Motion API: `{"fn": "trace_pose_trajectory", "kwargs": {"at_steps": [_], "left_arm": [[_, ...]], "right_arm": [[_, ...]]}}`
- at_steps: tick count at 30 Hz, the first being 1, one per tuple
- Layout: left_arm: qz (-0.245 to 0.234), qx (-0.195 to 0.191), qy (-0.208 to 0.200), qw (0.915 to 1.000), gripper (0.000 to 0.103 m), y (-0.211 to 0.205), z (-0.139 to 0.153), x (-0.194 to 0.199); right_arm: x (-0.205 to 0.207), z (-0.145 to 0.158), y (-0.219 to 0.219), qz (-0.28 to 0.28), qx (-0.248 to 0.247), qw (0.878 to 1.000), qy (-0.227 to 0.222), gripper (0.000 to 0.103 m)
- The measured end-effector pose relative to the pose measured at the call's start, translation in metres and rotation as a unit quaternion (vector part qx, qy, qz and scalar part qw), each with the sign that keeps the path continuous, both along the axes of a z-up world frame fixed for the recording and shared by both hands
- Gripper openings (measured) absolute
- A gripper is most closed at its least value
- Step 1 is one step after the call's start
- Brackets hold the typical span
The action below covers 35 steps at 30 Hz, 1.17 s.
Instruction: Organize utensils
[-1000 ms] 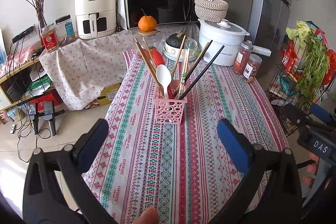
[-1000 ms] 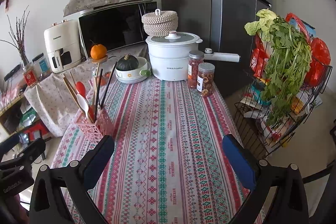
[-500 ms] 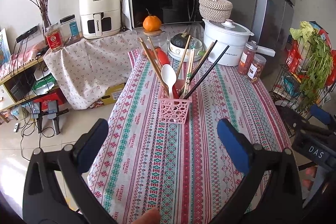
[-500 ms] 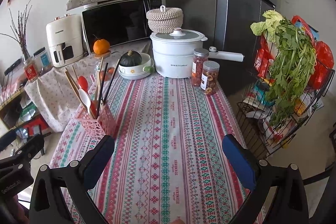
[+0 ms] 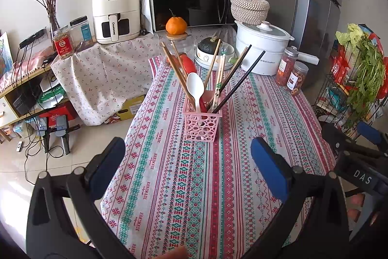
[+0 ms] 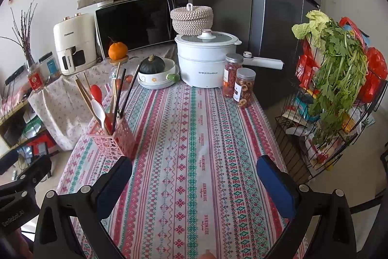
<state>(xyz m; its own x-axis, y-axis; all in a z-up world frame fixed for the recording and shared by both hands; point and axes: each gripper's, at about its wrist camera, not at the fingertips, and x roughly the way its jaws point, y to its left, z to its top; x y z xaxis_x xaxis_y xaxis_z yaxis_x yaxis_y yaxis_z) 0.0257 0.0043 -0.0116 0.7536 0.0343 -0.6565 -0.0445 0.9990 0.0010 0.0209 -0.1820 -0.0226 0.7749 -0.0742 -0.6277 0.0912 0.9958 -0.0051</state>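
Observation:
A pink perforated holder (image 5: 202, 123) (image 6: 114, 139) stands on the patterned tablecloth (image 5: 194, 181) near the table's left side. It holds a white spoon (image 5: 195, 89) (image 6: 99, 111), a red spoon (image 5: 188, 64) (image 6: 96, 92), wooden chopsticks (image 5: 175, 71) and black chopsticks (image 5: 238, 81) (image 6: 118, 96). My left gripper (image 5: 188, 157) is open, a short way in front of the holder, with nothing between its fingers. My right gripper (image 6: 194, 174) is open over the cloth, right of the holder, and empty. The right gripper's body shows at the right edge of the left wrist view.
At the table's far end stand a white pot (image 6: 206, 60), two jars (image 6: 238, 86) and a bowl with a dark squash (image 6: 155, 72). Behind are a microwave (image 5: 194, 4) and an air fryer (image 5: 115, 12). A wire rack with greens (image 6: 334, 79) stands right of the table.
Both cameras have tilted or lifted a little, so the holder and table sit lower and slightly nearer in view. Both grippers stay open and empty.

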Motion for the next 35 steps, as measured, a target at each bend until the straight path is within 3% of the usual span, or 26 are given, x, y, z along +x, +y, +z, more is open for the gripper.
{"fn": "trace_pose_trajectory", "kwargs": {"at_steps": [35], "left_arm": [[0.000, 0.003, 0.007, 1.0000, 0.103, -0.0066, -0.0031, 0.0006]], "right_arm": [[0.0016, -0.0028, 0.0011, 0.001, 0.000, 1.000, 0.004, 0.103]]}}
